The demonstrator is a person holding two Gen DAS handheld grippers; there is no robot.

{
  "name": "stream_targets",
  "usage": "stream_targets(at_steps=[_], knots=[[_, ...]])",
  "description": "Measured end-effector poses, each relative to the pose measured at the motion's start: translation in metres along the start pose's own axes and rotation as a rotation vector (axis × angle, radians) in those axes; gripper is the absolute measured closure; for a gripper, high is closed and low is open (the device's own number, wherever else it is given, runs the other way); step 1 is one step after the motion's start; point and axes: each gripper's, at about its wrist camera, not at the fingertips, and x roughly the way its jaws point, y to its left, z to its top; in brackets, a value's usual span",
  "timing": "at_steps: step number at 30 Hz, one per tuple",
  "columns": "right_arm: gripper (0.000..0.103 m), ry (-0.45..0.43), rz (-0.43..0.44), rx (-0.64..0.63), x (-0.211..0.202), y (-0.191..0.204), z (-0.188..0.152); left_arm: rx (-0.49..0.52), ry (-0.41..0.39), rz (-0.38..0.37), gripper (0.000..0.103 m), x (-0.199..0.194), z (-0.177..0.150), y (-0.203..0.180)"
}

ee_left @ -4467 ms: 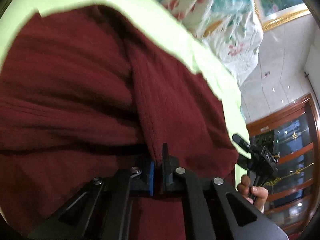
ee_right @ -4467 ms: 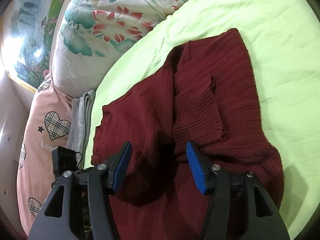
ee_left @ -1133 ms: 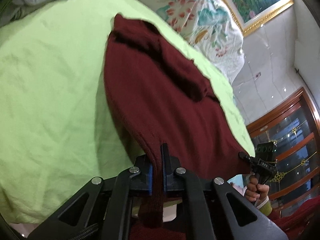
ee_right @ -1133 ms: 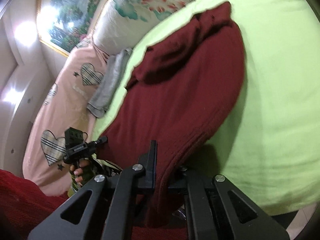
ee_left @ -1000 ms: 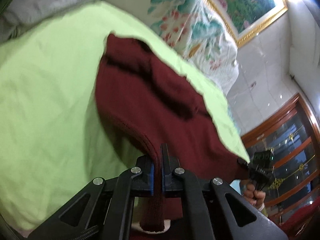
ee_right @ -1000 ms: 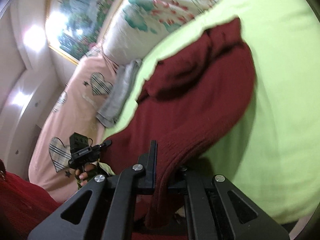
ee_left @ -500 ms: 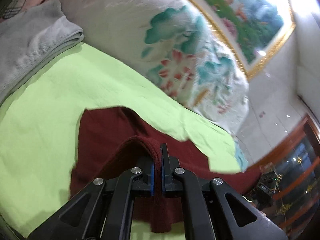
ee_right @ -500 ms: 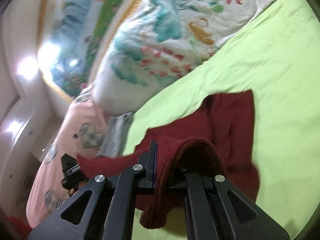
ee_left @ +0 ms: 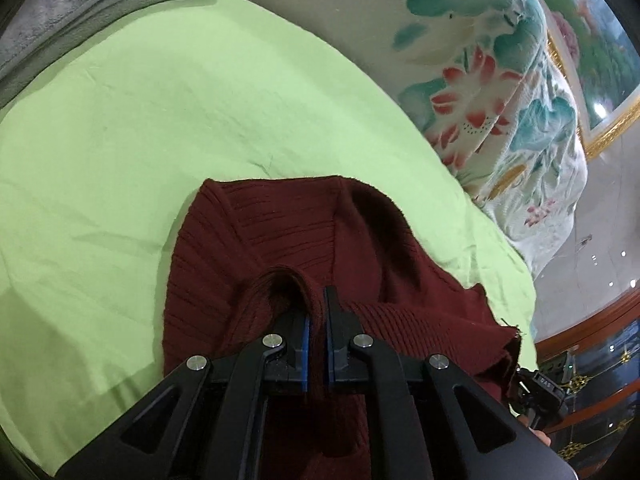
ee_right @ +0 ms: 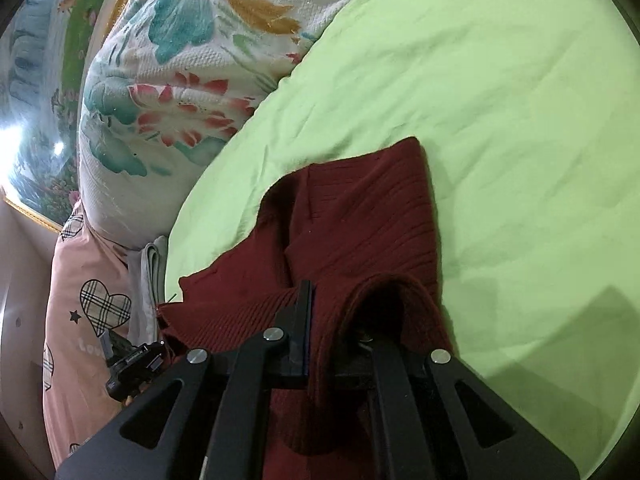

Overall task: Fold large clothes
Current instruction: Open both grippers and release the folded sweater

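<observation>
Left tool [ee_left: 316, 336]: fingers pressed together on a bunched edge of the maroon knit sweater [ee_left: 280, 240], the fabric rising in a small loop just beyond the blue pads. Right tool [ee_right: 316, 320]: likewise clamped on a raised hem fold of the sweater [ee_right: 360, 220], which drapes over its right finger and hides that finger's tip.

The sweater lies on the green bed sheet [ee_left: 120, 140], its far part flat, its near edge lifted between the two tools. In the left wrist view its far edge runs straight at 12 o'clock; its left edge curves down toward 8 o'clock. A frayed corner stands at 4 o'clock, near the other tool's body [ee_left: 544, 384].

Open sheet extends from 8 through 12 o'clock in the left view, and from 12 through 4 o'clock in the right view [ee_right: 520, 120]. Limits: the floral quilt [ee_left: 480, 80] at 1 to 2 o'clock and folded grey cloth [ee_left: 80, 8] at 10 to 11 o'clock. In the right view, a pink heart-print cover [ee_right: 88, 300] lies at 8 o'clock.
</observation>
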Motion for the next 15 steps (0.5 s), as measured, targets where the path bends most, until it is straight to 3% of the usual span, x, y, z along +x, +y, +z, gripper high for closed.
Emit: stream_targets(at_steps=[3,5,6,8,10,15], knots=[[0.088,-0.035,-0.019,-0.028,-0.012,0.008,0.0,0.013,-0.025,0.02,0.092,-0.015,-0.002,-0.001],[0.062,-0.101,-0.053,-0.023,-0.029,0.01,0.001,0.016,-0.062,0.048,0.079,-0.031,-0.004,0.0],[0.047,-0.139,-0.065,-0.017,-0.038,0.01,0.001,0.013,-0.078,0.055,0.079,-0.041,-0.006,0.002],[0.045,-0.215,-0.065,-0.011,-0.06,0.011,-0.002,-0.004,-0.112,0.043,0.079,-0.06,-0.013,0.004],[0.045,-0.223,-0.048,-0.015,-0.067,0.014,-0.005,0.0,-0.12,0.008,0.079,-0.074,-0.022,0.001],[0.045,-0.161,-0.01,-0.079,-0.06,0.038,-0.025,0.096,-0.034,-0.043,0.078,-0.068,-0.059,-0.032]])
